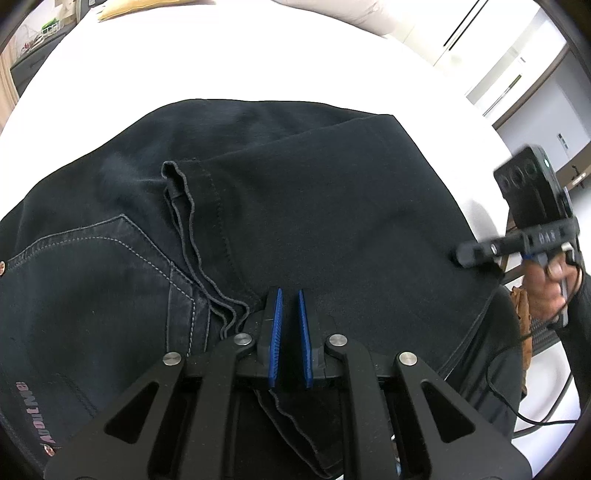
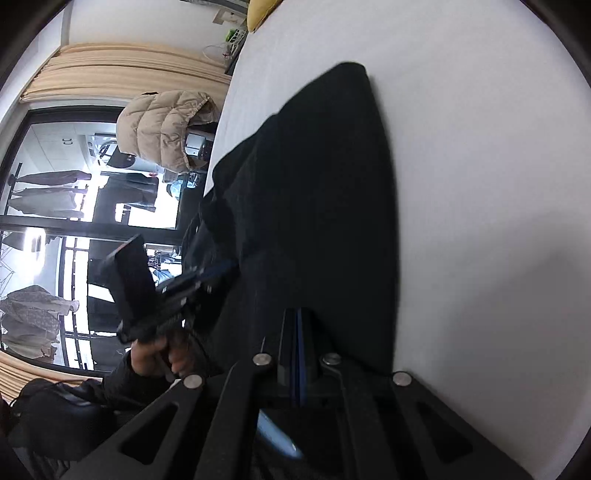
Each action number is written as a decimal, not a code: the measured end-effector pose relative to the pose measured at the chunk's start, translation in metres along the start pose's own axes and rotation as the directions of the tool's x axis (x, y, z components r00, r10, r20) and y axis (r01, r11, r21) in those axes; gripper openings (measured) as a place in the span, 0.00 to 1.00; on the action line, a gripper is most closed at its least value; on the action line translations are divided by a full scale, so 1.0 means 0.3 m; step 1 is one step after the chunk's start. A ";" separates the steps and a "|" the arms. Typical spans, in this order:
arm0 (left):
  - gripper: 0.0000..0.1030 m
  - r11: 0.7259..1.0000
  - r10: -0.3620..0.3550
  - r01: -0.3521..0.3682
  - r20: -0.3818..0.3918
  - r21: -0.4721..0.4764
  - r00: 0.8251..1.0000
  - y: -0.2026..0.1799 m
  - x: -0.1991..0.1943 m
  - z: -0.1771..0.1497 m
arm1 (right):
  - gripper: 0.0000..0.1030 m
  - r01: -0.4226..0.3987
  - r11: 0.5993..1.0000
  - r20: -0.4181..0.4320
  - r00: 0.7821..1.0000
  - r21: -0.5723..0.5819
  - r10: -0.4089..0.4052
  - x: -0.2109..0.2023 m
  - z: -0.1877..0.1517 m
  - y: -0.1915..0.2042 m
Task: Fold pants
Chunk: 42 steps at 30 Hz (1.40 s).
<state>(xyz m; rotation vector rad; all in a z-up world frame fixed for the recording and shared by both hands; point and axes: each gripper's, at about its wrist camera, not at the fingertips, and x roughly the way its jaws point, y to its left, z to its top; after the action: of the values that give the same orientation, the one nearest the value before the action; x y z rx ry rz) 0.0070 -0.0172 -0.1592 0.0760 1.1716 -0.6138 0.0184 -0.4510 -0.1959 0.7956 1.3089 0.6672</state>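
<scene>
Black pants (image 1: 314, 206) lie folded on a white surface (image 1: 258, 55), with a stitched back pocket (image 1: 110, 266) at the left and a leg hem (image 1: 192, 221) laid over it. My left gripper (image 1: 290, 291) points down at the hem. Its blue pads stand a narrow slit apart, with hem layers running in between them. In the right wrist view the left gripper (image 2: 221, 266) is blurred at the pants' left side. My right gripper (image 2: 295, 312) has its pads pressed together, its tip (image 1: 460, 254) against the pants' (image 2: 314, 192) right fold edge. Whether it pinches cloth is hidden.
A hand (image 1: 550, 291) holds the right gripper, and a black cable (image 1: 517, 406) trails below it. A yellow cushion (image 1: 122, 9) lies at the far edge. A beige puffer jacket (image 2: 162, 129) hangs beside the surface, with a glass door and hung clothes (image 2: 44, 192) behind it.
</scene>
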 end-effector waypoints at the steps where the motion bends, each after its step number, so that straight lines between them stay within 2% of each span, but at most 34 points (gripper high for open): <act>1: 0.09 1.000 -0.001 0.001 0.003 -0.001 1.000 0.005 0.000 -0.005 | 0.00 0.003 1.000 -0.001 1.000 0.006 -0.003 -0.004 -0.024 0.000; 7: 0.09 1.000 -0.016 0.016 0.020 -0.009 1.000 0.028 -0.033 -0.015 | 0.00 0.027 0.999 -0.003 1.000 0.022 -0.027 -0.031 -0.118 0.004; 10: 0.09 0.999 -0.035 0.036 0.040 -0.024 0.999 0.041 -0.059 -0.030 | 0.00 0.077 0.997 -0.018 0.997 0.010 -0.076 -0.047 -0.165 0.034; 12: 0.09 0.996 -0.070 0.074 0.068 -0.049 0.995 0.060 -0.098 -0.056 | 0.09 0.157 0.987 -0.044 0.986 -0.021 -0.158 -0.050 -0.202 0.074; 13: 0.09 0.994 -0.086 0.092 0.094 -0.061 0.992 0.074 -0.133 -0.077 | 0.09 0.173 0.984 -0.045 0.984 -0.028 -0.174 -0.059 -0.222 0.086; 15: 0.09 0.990 -0.099 0.113 0.156 -0.085 0.983 0.111 -0.219 -0.135 | 0.09 0.106 0.993 0.011 0.994 -0.041 -0.106 -0.094 -0.246 0.132; 17: 0.09 0.983 -0.106 0.134 0.207 -0.126 0.972 0.161 -0.300 -0.195 | 0.20 0.034 0.997 0.103 0.994 -0.066 -0.027 -0.131 -0.235 0.196; 18: 0.09 0.979 -0.093 0.132 0.233 -0.157 0.968 0.193 -0.344 -0.231 | 0.37 0.006 0.997 0.137 0.991 -0.072 0.004 -0.138 -0.223 0.217; 19: 0.09 0.972 -0.075 0.129 0.259 -0.196 0.963 0.234 -0.390 -0.272 | 0.48 -0.026 0.997 0.173 0.984 -0.075 0.039 -0.142 -0.203 0.237; 20: 0.09 0.963 -0.064 0.133 0.282 -0.236 0.957 0.274 -0.431 -0.309 | 0.49 -0.055 0.995 0.206 0.976 -0.080 0.071 -0.140 -0.179 0.258; 21: 0.09 0.948 -0.054 0.146 0.309 -0.284 0.950 0.320 -0.472 -0.349 | 0.49 -0.086 0.992 0.227 0.968 -0.093 0.105 -0.130 -0.149 0.282; 23: 0.09 0.898 -0.031 0.188 0.369 -0.398 0.929 0.423 -0.555 -0.441 | 0.49 -0.149 0.983 0.242 0.955 -0.110 0.172 -0.078 -0.084 0.326; 26: 0.09 0.807 0.023 0.236 0.429 -0.541 0.903 0.561 -0.637 -0.586 | 0.49 -0.203 0.973 0.219 0.950 -0.109 0.223 0.035 -0.004 0.376; 28: 0.09 0.735 0.043 0.289 0.469 -0.613 0.882 0.639 -0.662 -0.680 | 0.49 -0.227 0.968 0.186 0.952 -0.107 0.244 0.139 0.038 0.416; 32: 0.15 0.605 0.028 0.370 0.483 -0.705 0.875 0.734 -0.636 -0.796 | 0.49 -0.251 0.964 0.117 0.959 -0.081 0.260 0.323 0.080 0.459; 34: 0.17 0.555 -0.017 0.434 0.512 -0.710 0.859 0.760 -0.611 -0.815 | 0.49 -0.261 0.963 0.093 0.960 -0.064 0.266 0.386 0.084 0.464; 38: 0.17 0.515 -0.041 0.474 0.532 -0.714 0.846 0.801 -0.579 -0.826 | 0.51 -0.266 0.964 0.081 0.961 -0.007 0.265 0.430 0.079 0.429; 39: 0.17 0.501 -0.048 0.482 0.533 -0.719 0.845 0.812 -0.571 -0.837 | 0.54 -0.262 0.965 0.086 0.962 0.004 0.261 0.428 0.080 0.419; 41: 0.17 0.454 -0.060 0.515 0.552 -0.727 0.832 0.832 -0.559 -0.867 | 0.60 -0.263 0.964 0.104 0.960 0.028 0.259 0.414 0.083 0.400; 42: 0.17 0.438 -0.061 0.523 0.556 -0.731 0.829 0.845 -0.560 -0.850 | 0.63 -0.267 0.963 0.117 0.958 0.037 0.261 0.403 0.086 0.391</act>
<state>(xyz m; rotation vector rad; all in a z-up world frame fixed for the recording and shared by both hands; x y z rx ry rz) -0.1242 0.3568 -0.1796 -1.1601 0.9000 -0.2420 0.0634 -0.2892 -0.1668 1.0479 1.1325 0.7905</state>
